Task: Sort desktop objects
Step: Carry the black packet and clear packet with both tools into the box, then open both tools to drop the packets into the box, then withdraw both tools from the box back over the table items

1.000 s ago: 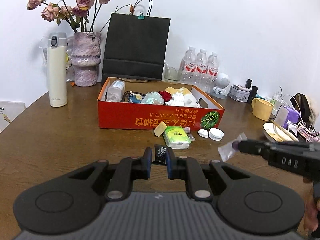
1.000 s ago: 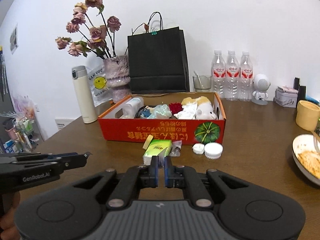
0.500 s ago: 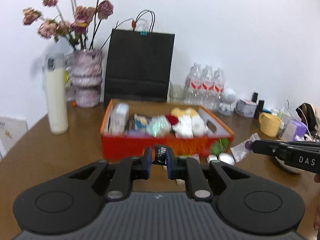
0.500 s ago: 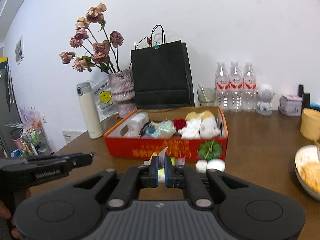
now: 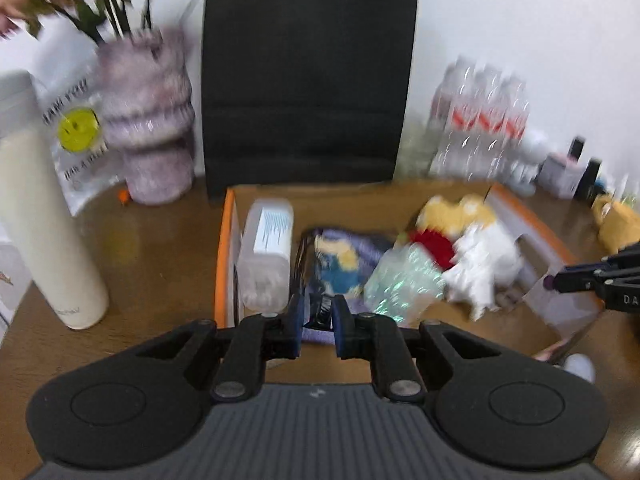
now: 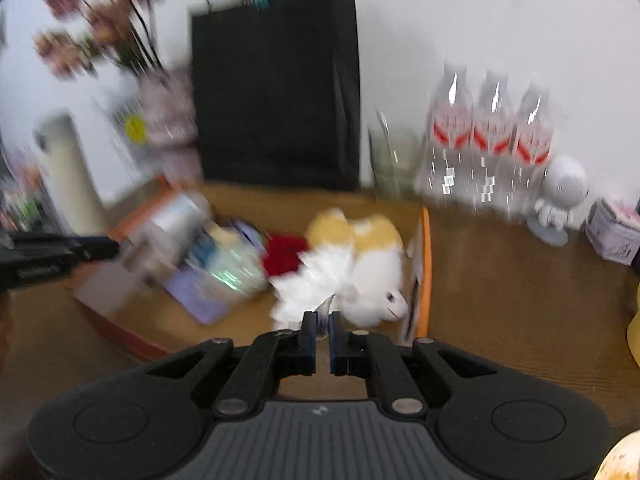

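Now both tongs over orange box [image 5: 222, 248] on worktop [image 5: 152, 248]. Left tongs [image 5: 316, 326] clenched on small black packet [image 5: 320, 312], above box's near-left part. Right tongs [image 6: 322, 338] clenched on clear wrapper [image 6: 325, 308], above white plush [image 6: 372, 280].

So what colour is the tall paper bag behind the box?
Black; the paper bag shows best in the left wrist view.
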